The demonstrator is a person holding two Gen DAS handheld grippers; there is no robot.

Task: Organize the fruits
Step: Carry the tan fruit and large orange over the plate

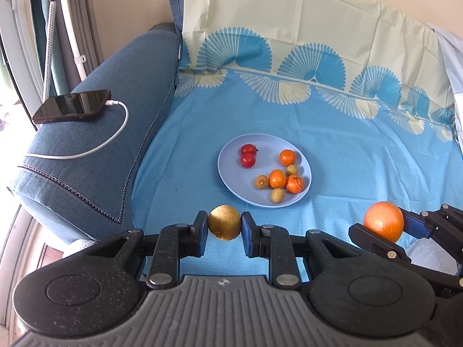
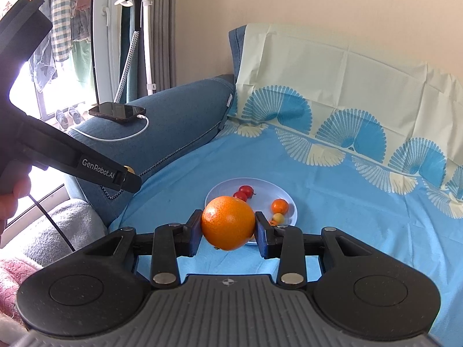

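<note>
Holding the last two loose fruits above the blue sheet [image 1: 185,133], both grippers look close to finishing the gathering. Nearest, the left gripper [image 1: 224,228] is closed on a golden-brown round fruit [image 1: 224,226], and the right gripper [image 2: 228,228] clamps a large orange [image 2: 228,222]; neither rests on the sofa. Just beyond, toward 12 o'clock, the pale plate [image 1: 231,156] already carries two red fruits [image 1: 248,156] at its 10 o'clock, three small oranges [image 1: 277,178] and some yellowish ones. No other fruit lies off the plate in view, so judging by this, only setting these two down remains.
</note>
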